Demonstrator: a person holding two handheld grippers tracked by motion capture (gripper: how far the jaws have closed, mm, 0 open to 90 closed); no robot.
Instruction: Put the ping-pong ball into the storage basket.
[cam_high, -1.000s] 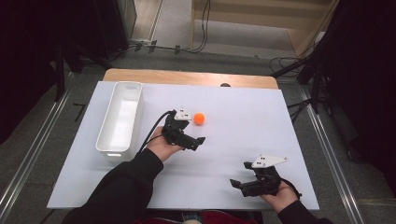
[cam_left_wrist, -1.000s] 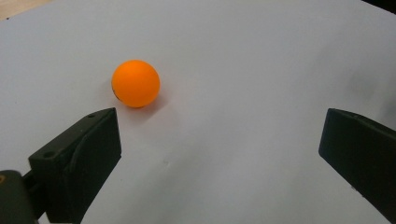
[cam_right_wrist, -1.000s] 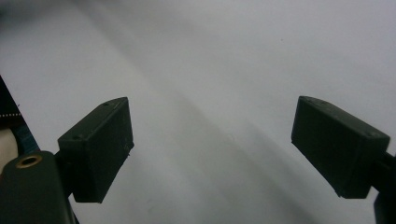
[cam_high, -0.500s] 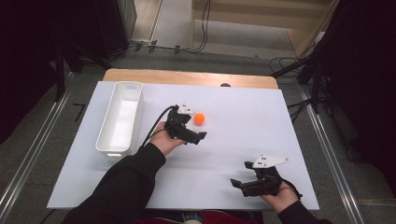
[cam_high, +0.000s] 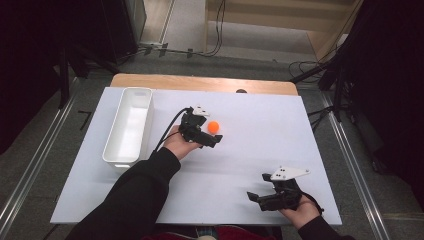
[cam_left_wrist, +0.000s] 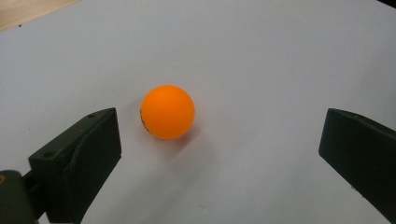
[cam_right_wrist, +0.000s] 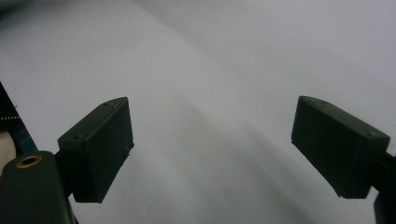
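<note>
Left gripper: the left gripper (cam_left_wrist: 219, 140) sits low over the white table (cam_high: 260, 150) with its jaws spread wide and nothing between the pads.
Ball from the claw: in the left gripper view the orange ball (cam_left_wrist: 167, 112) lies ahead at about 11 o'clock, nearer the left-hand jaw, apart from both.
Ball on the table: in the high view the orange ball (cam_high: 214, 127) rests on the bare sheet at about 1 o'clock from the left gripper (cam_high: 214, 140), just beside its tips.
Long axis: none; a round ball can be pinched from any side, but it would roll if nudged.
Nearer hand: the left one by far; the right gripper (cam_high: 256, 198) rests near the front edge, well apart from the ball, jaws spread on nothing.
Tray: the white tray (cam_high: 116, 150) lies at about 9 o'clock from the left gripper.
Coming move, judged: slide forward and slightly left to centre the ball, then close.
</note>
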